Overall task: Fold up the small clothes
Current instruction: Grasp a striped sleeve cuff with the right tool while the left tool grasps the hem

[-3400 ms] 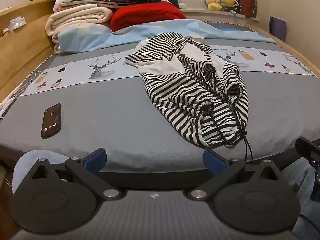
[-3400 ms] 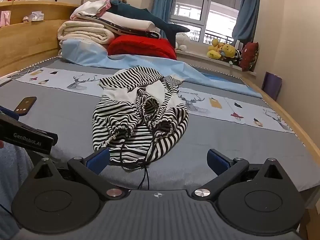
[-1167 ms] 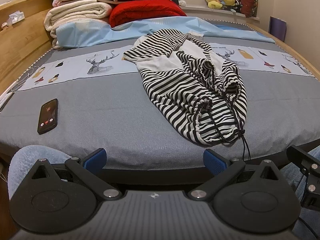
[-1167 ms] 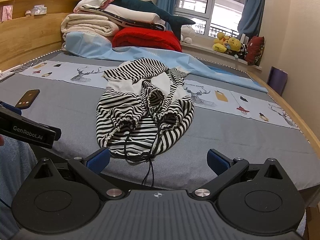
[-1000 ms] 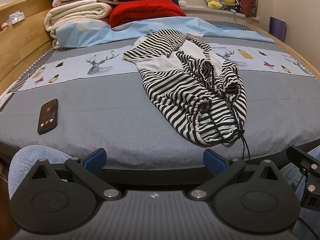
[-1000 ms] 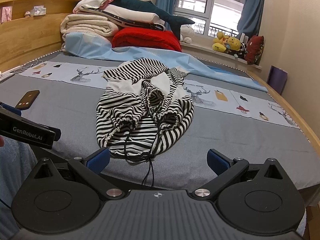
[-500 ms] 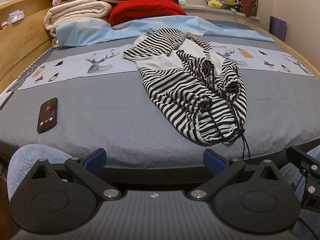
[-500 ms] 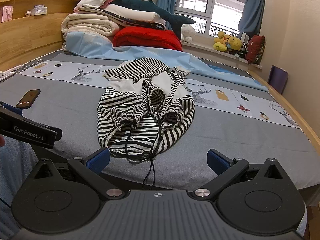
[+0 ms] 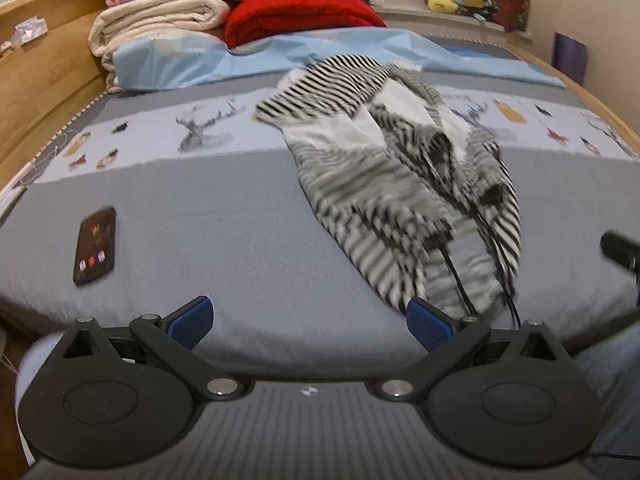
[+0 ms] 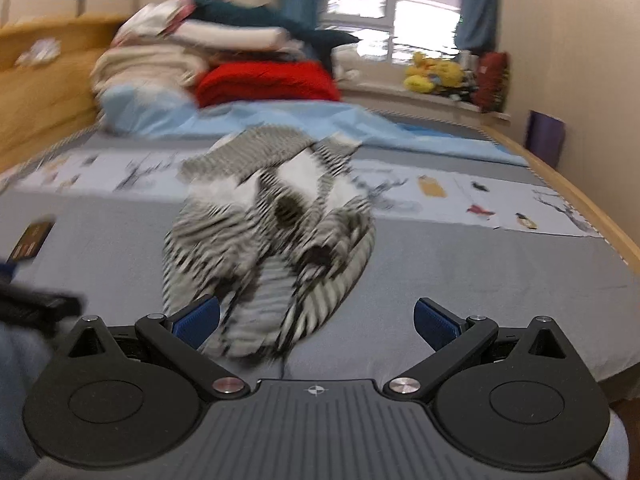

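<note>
On the grey bedspread (image 9: 224,216), a crumpled striped garment (image 9: 404,184) lies rumpled at about 1 o'clock in the left wrist view and at 11 to 12 o'clock in the right wrist view (image 10: 272,232), its near hem close to the bed's front edge. Black drawstrings (image 9: 460,276) trail from the bunched waist toward that edge. The left gripper (image 9: 310,318) stands wide open and holds nothing; its right blue pad (image 9: 428,322) sits just before the hem. The right gripper (image 10: 318,320) is likewise spread wide and empty, its left pad (image 10: 198,318) overlapping the hem in the picture (contact cannot be judged, as this view is blurred). A phone (image 9: 95,245) rests at 10 o'clock, well apart from the garment. Folded blankets (image 9: 160,20) and a red cushion (image 9: 296,14) are stacked at the head of the bed.

Risks, as judged: the cloth is layered and bunched, so a pinch at the hem may take one layer only, or several, and the fold would come out crooked. A loose cord may be caught instead of cloth and slip free. Dragging the garment leftward could sweep it toward the phone. Its nearness to the edge invites a slide off the bed.
</note>
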### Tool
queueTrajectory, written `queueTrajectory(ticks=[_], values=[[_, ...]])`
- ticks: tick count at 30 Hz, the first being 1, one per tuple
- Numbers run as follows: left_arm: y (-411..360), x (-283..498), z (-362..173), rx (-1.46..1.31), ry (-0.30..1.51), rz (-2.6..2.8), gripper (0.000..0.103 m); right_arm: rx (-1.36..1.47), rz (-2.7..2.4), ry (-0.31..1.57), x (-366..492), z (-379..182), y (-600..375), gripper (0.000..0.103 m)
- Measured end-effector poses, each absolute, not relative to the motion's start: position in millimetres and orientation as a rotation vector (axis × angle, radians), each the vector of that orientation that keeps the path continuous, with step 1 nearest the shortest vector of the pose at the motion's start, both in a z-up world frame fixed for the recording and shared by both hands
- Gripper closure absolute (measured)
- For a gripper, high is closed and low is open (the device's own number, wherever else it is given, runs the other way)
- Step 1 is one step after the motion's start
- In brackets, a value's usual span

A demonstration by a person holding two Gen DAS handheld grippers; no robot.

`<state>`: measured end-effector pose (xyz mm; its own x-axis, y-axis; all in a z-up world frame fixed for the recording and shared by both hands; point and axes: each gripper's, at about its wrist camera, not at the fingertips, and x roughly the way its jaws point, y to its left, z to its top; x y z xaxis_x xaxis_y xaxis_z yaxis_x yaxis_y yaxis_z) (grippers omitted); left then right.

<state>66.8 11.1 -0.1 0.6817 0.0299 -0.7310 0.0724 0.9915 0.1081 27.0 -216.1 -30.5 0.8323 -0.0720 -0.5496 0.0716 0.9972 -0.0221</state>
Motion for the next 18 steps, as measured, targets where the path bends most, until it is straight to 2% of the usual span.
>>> queueTrajectory(ticks=[6, 12, 13, 14, 18], values=[[19, 152, 4, 0.072, 0.822, 0.015, 0.000, 0.097, -0.138, 0.566, 151, -40, -269, 0.001], [10, 252, -35, -0.080, 0.979, -0.042, 0.000, 0.213, -0.238, 0.733, 302, -92, -317, 0.003], [6, 264, -42, -0.096, 0.989, -0.062, 0.000, 0.245, -0.232, 0.771, 320, -101, -322, 0.009], [2, 273, -48, -0.101, 0.988, -0.079, 0.000, 0.288, -0.223, 0.813, 336, -110, -327, 0.010], [-20, 297, -79, -0.133, 1.028, -0.175, 0.000, 0.369, -0.124, 0.920, 375, -131, -316, 0.011]])
